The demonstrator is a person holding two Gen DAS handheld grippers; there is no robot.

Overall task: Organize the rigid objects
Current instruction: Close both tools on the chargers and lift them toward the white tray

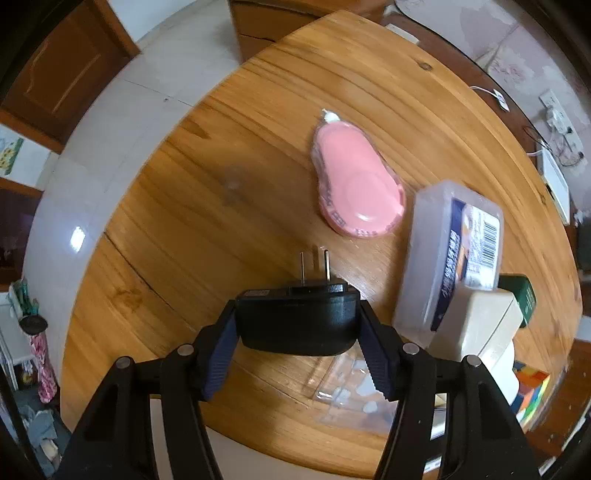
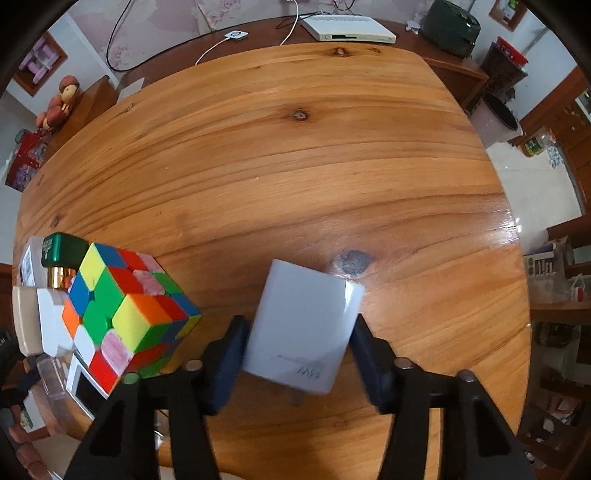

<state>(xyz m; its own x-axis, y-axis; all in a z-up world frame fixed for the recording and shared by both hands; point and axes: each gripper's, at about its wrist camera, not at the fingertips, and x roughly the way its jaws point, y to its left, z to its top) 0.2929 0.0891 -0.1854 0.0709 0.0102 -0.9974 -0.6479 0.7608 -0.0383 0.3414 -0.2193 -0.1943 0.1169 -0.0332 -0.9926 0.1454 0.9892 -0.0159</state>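
Observation:
My left gripper (image 1: 297,325) is shut on a black plug adapter (image 1: 297,317), prongs pointing forward, held above the wooden table (image 1: 207,192). A pink oval case (image 1: 354,184) and a translucent plastic box (image 1: 450,254) lie ahead to the right. My right gripper (image 2: 301,339) is shut on a white charger block (image 2: 303,325), tilted, just above the table (image 2: 295,166). A colourful puzzle cube (image 2: 122,314) sits close on its left.
Beside the cube are a green-capped bottle (image 2: 64,251) and white and beige blocks (image 2: 44,321). A clear plastic sleeve (image 1: 351,391) lies under the left gripper. A white device (image 2: 347,31), cables and a dark pot (image 2: 450,27) sit on the sideboard behind the table.

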